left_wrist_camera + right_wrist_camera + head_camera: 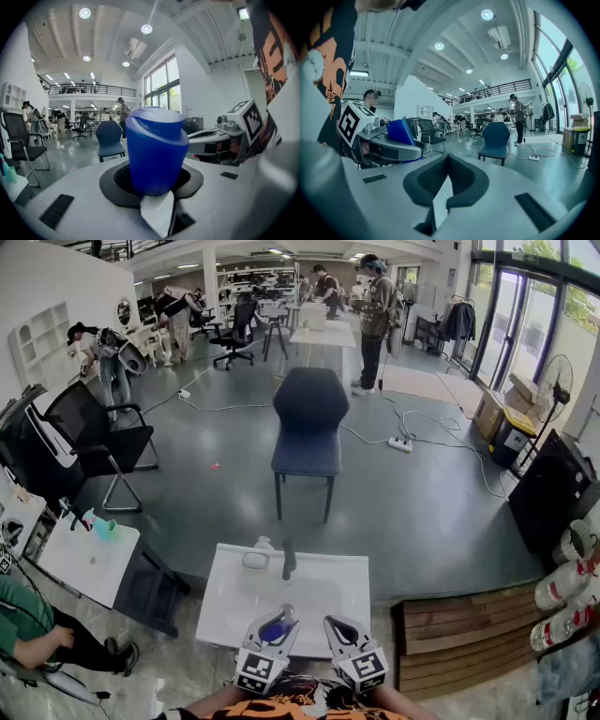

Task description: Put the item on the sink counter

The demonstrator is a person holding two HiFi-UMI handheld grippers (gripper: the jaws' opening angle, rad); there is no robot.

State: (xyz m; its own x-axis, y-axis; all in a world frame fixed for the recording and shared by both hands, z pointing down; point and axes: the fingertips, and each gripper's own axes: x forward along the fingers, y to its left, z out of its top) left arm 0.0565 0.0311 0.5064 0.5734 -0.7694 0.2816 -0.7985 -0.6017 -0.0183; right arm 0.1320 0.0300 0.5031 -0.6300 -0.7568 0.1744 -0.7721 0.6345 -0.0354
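Left gripper (279,622) clamps the cup (154,150); lower it upright onto the sink counter (232,607) (right gripper (336,624): jaws together, empty).

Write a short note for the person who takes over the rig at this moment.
Left hand-held gripper: shut on the blue item, at the near edge of the sink counter.
Right hand-held gripper: shut, empty, beside the left one.
Done: the item is gripped and at the counter.
Left to do: set it down on a bare part of the counter, then open the jaws.
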